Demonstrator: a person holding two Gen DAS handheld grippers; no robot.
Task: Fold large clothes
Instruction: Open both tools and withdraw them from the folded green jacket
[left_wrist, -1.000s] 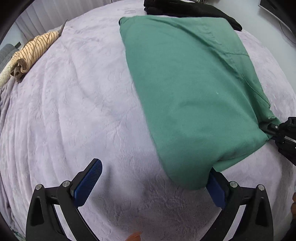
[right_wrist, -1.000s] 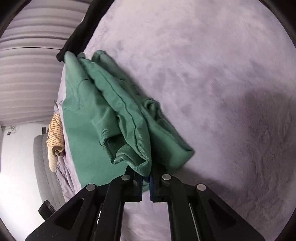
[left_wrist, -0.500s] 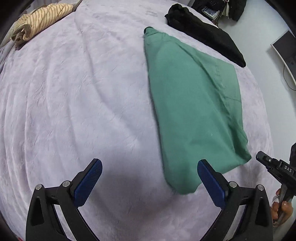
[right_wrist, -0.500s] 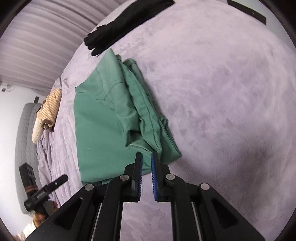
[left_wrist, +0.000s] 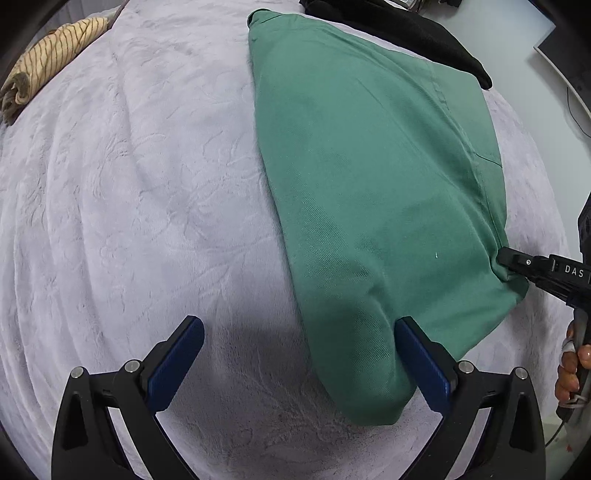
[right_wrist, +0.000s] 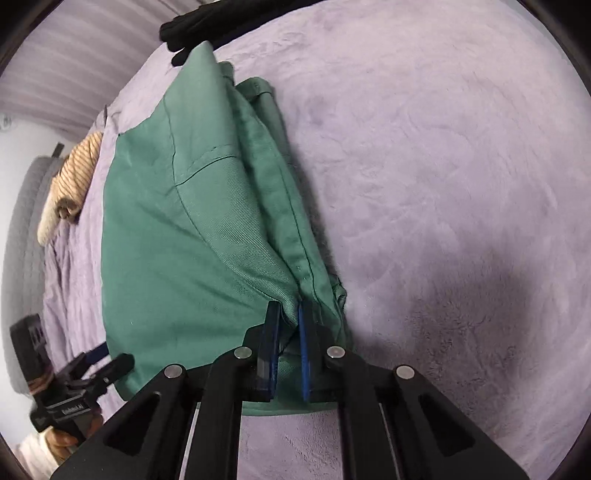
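Observation:
A folded green garment (left_wrist: 369, 177) lies on the lilac plush bed cover (left_wrist: 129, 184). My left gripper (left_wrist: 297, 325) is open wide at the garment's near corner; part of that corner lies between the fingers, and the right pad (left_wrist: 421, 365) rests against the cloth. My right gripper (right_wrist: 288, 310) is closing its jaws on a raised seam fold at the garment's near right edge (right_wrist: 295, 280), with the cloth pinched between the blue pads. In the left wrist view the right gripper (left_wrist: 506, 258) touches the garment's right edge. In the right wrist view the left gripper (right_wrist: 110, 358) is at the lower left.
A black garment (left_wrist: 406, 29) lies beyond the green one at the far edge. A striped yellow cloth (left_wrist: 51, 51) sits bunched at the far left. A grey headboard (right_wrist: 26, 221) borders the bed. Bare bed cover spreads to the left of the green garment.
Half a second ago the right gripper hung clear of the cloth with a small gap; now it is down on the seam fold. The left gripper moved in against the near corner.

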